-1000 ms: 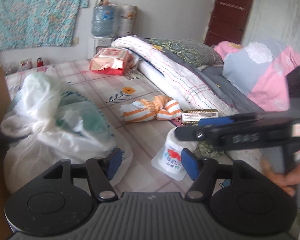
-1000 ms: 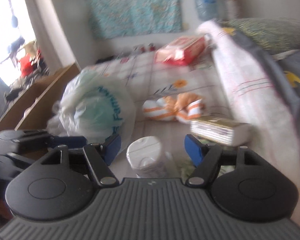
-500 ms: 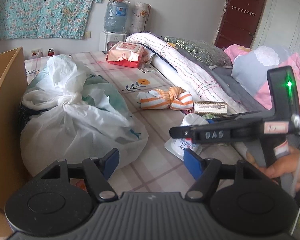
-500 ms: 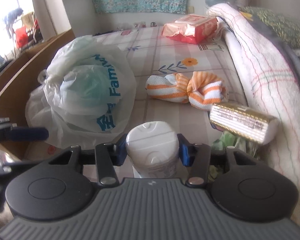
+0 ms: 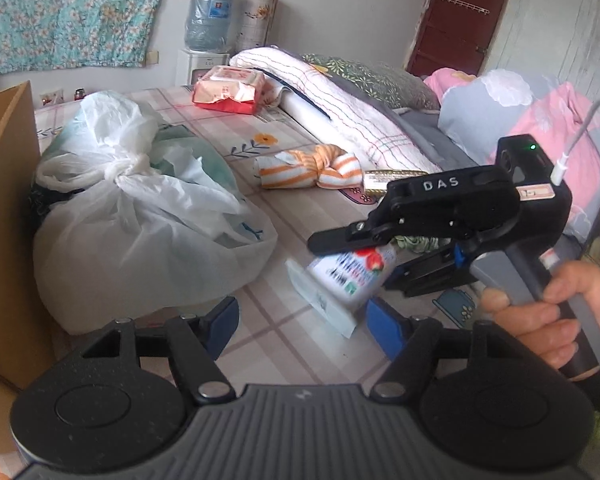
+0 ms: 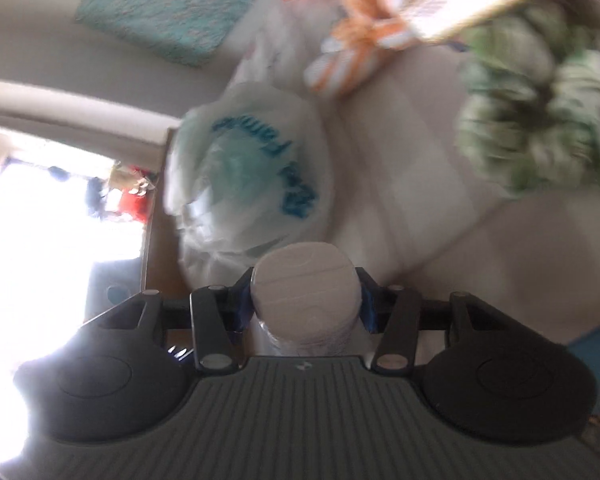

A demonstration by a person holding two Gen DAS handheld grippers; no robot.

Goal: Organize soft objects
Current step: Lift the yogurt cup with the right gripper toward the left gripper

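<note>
A checked bedsheet lies under everything, smooth and flat. On it slumps a knotted white plastic bag, crinkly and translucent, blue letters on its side too blurred to read. Beyond it sits a knotted orange-and-white striped cloth bundle, soft and lumpy. My right gripper, marked DAS, has its 2 blue pads pressed on a wet-wipes pack with a round white lid, lifted just off the sheet; its jaws have just been easing wider. My left gripper stands wide apart, holding nothing, just beside that pack
</note>
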